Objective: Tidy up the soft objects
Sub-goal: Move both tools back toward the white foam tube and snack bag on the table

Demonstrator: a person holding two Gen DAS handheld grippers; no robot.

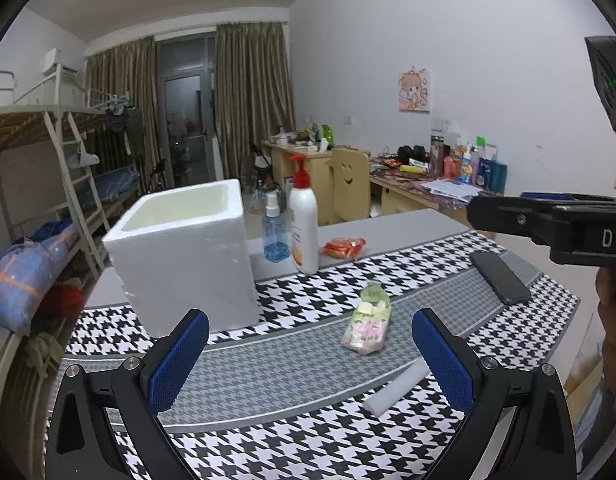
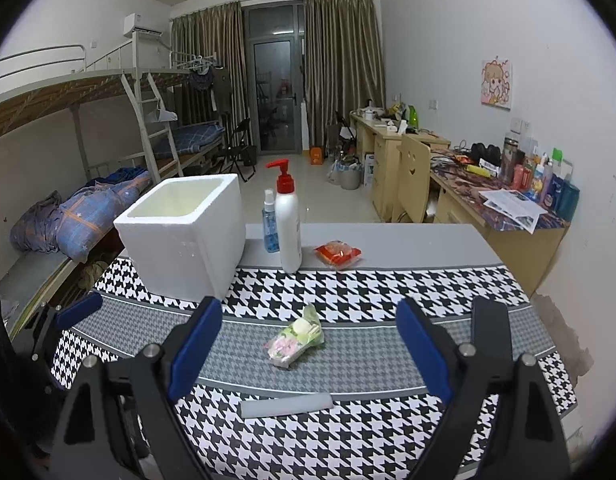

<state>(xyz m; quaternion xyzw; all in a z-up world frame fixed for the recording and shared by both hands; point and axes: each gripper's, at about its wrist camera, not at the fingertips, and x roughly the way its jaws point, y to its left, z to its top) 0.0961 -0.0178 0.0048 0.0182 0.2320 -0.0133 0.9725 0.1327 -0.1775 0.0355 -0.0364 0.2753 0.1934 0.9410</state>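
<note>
A soft green-and-pink packet lies on the grey band of the houndstooth table cloth. A white foam stick rests nearer the front edge. A red packet sits farther back on the bare grey table. The open-topped white foam box stands at the left. My left gripper is open and empty, short of the packet. My right gripper is open too, hovering before the packet and over the stick.
A white lotion pump bottle and a blue spray bottle stand right of the box. A dark phone lies on the cloth's right side. Beyond the table are bunk beds and cluttered desks.
</note>
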